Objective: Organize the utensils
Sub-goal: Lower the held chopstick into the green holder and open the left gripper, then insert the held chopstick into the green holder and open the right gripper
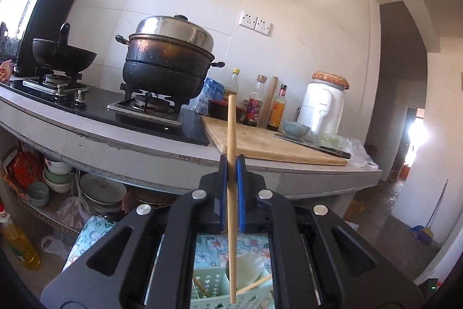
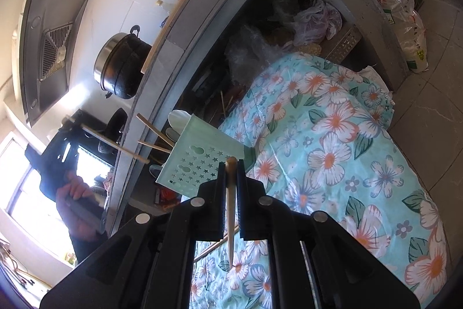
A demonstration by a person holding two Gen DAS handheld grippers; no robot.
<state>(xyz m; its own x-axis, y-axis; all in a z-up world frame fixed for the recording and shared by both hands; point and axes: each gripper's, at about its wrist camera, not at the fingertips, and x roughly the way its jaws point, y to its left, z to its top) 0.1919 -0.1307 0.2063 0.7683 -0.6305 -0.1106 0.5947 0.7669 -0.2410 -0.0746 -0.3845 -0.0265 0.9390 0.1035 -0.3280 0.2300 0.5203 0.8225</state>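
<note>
My left gripper is shut on a wooden chopstick and holds it upright over a pale green utensil holder, which has a white spoon and other chopsticks in it. In the right wrist view that holder stands on a floral cloth, with chopsticks and spoons sticking out of its top. My right gripper is shut on a cream-coloured spoon, just beside the holder's perforated wall. The left gripper with its chopstick shows at the left there.
A kitchen counter carries a gas stove with a wok and a steamer pot, a cutting board with a knife, and sauce bottles. Bowls and plates sit on the shelf below. A rice sack stands on the floor.
</note>
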